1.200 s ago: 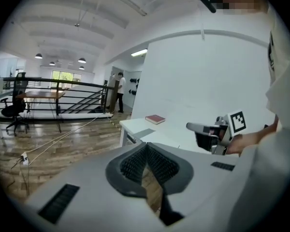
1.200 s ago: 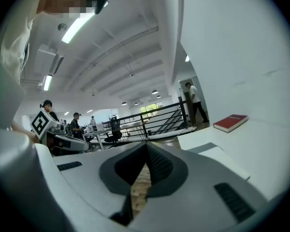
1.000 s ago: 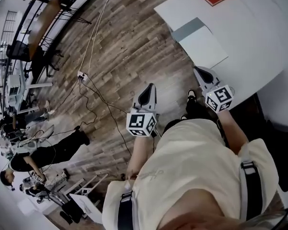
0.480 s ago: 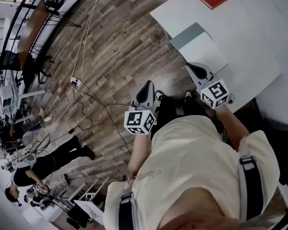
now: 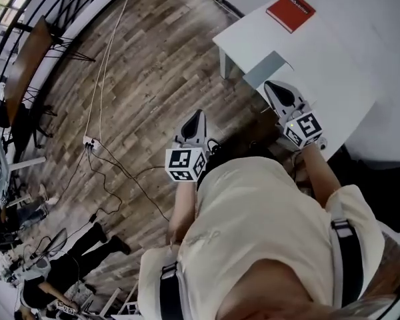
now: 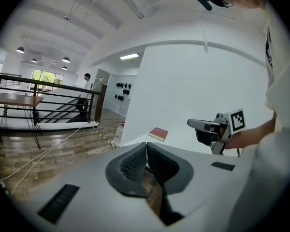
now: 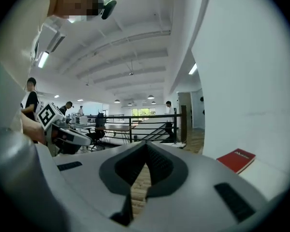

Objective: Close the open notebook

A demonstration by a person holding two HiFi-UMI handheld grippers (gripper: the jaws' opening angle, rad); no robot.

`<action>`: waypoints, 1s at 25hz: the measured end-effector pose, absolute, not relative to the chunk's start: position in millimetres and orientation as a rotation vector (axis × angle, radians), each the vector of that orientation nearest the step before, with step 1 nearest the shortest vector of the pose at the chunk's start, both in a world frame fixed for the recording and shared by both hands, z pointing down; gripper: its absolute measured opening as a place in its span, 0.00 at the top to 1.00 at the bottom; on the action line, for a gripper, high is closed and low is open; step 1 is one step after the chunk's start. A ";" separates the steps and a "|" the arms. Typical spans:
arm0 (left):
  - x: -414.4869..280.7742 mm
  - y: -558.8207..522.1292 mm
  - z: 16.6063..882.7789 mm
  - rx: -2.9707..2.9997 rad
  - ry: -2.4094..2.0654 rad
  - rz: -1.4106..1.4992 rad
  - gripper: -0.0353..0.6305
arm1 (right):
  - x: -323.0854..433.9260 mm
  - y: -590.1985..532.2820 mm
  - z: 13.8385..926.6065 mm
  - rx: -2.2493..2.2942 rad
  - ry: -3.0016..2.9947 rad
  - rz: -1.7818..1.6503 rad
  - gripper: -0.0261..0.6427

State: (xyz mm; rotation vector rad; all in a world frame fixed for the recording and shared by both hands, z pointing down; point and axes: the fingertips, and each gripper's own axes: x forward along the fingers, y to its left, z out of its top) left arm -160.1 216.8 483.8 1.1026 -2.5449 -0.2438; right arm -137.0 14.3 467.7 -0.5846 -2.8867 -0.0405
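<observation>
Notebook (image 5: pixel 265 70) lies open on the worktop (image 5: pixel 347 59), nearer us than the red book (image 5: pixel 291 11). Left gripper (image 5: pixel 196 117) and right gripper (image 5: pixel 276 87) both have jaws together, empty; we should slide one under the cover's free edge and fold slowly.

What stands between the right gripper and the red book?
Nothing upright that shows. In the head view the right gripper, jaws together and empty, shows over a flat grey panel. Beyond that, only bare white table runs to the red book, which lies closed.
</observation>
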 end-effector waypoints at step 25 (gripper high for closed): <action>-281.5 82.7 497.1 1.494 -2.345 0.004 0.92 | -216.1 -83.4 510.0 -0.134 -3.005 0.065 0.95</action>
